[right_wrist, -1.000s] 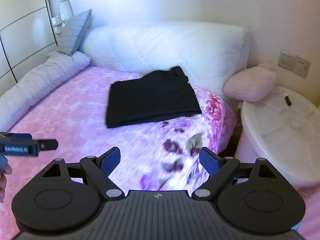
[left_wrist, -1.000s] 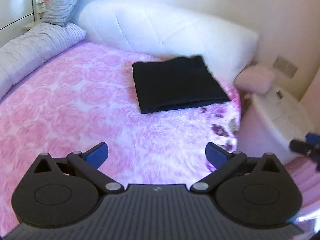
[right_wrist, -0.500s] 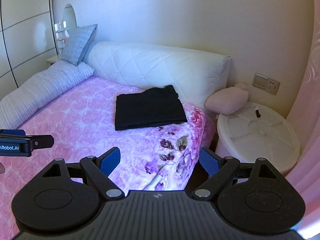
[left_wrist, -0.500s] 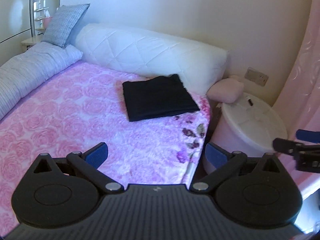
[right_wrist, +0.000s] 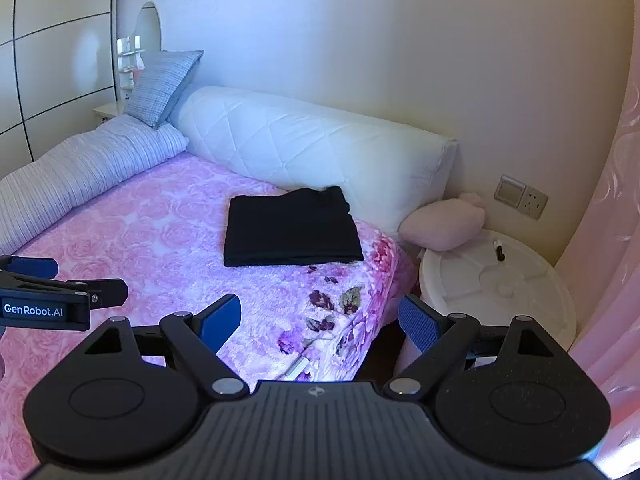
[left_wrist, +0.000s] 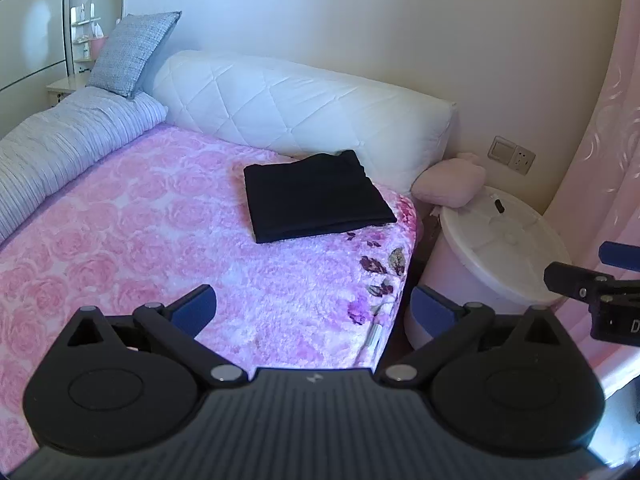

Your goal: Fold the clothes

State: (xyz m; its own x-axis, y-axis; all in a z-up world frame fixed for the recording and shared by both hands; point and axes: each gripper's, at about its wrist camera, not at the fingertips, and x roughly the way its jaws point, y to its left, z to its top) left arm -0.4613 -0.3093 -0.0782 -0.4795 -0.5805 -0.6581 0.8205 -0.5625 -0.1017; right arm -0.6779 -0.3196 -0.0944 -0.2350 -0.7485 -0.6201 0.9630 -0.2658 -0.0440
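A black garment [left_wrist: 316, 196] [right_wrist: 292, 228] lies folded into a neat rectangle on the pink rose blanket [left_wrist: 132, 220] [right_wrist: 160, 232], near the bed's right corner by the white headboard cushion [left_wrist: 304, 104]. My left gripper [left_wrist: 314, 306] hangs open well short of it, nothing between its blue pads. My right gripper [right_wrist: 320, 318] is open too and empty, above the bed's corner. Each gripper shows at the edge of the other's view, the right one [left_wrist: 600, 284] and the left one [right_wrist: 52, 296].
A white round container [left_wrist: 496, 248] [right_wrist: 500, 284] stands right of the bed, with a small dark object on its lid and a pink plush cushion [right_wrist: 444, 220] against it. A striped bolster [left_wrist: 68, 148] and grey pillow [left_wrist: 134, 54] line the left side. Pink curtain [right_wrist: 612, 200] hangs at right.
Both grippers have pulled back and up from the bed, so the folded black garment looks smaller and farther. More of the wall, container and curtain has come into view. Both stay open.
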